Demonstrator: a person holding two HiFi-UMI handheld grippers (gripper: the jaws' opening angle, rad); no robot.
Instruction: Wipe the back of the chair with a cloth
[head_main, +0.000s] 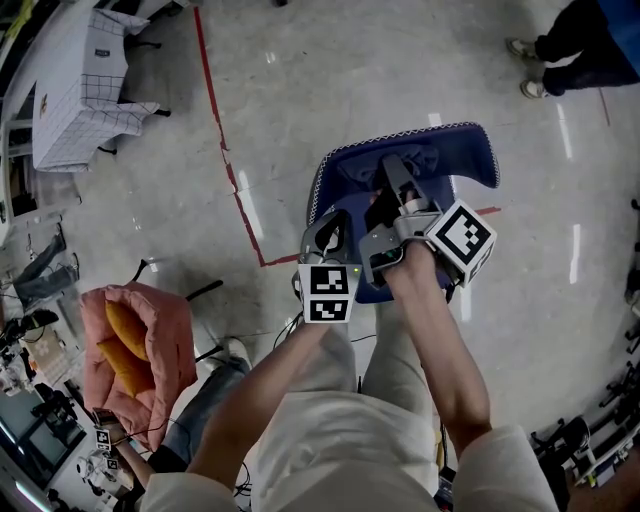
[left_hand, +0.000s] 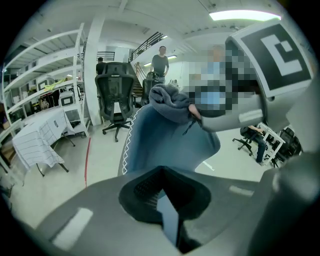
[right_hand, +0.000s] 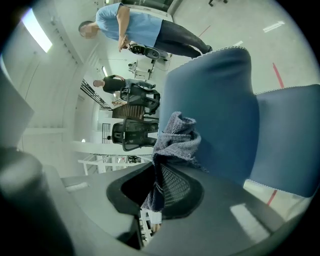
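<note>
Below me stands a blue chair (head_main: 440, 150) with white edge stitching. My right gripper (head_main: 392, 182) is shut on a grey-blue cloth (head_main: 395, 160) and holds it against the top of the chair back (right_hand: 215, 110). The cloth (right_hand: 175, 137) hangs bunched out of the right gripper (right_hand: 157, 170). The left gripper view shows the same cloth (left_hand: 170, 100) on top of the chair back (left_hand: 165, 145), under the right gripper (left_hand: 220, 112). My left gripper (head_main: 328, 235) is at the chair's left edge. Its jaws (left_hand: 162, 195) are closed on a thin strip of the blue chair edge.
A red tape line (head_main: 225, 150) runs across the grey floor left of the chair. A pink padded seat (head_main: 135, 350) is at lower left, and a table with a white cover (head_main: 85, 85) at upper left. A person's feet (head_main: 530, 70) are at upper right. Black office chairs (left_hand: 115, 95) stand behind.
</note>
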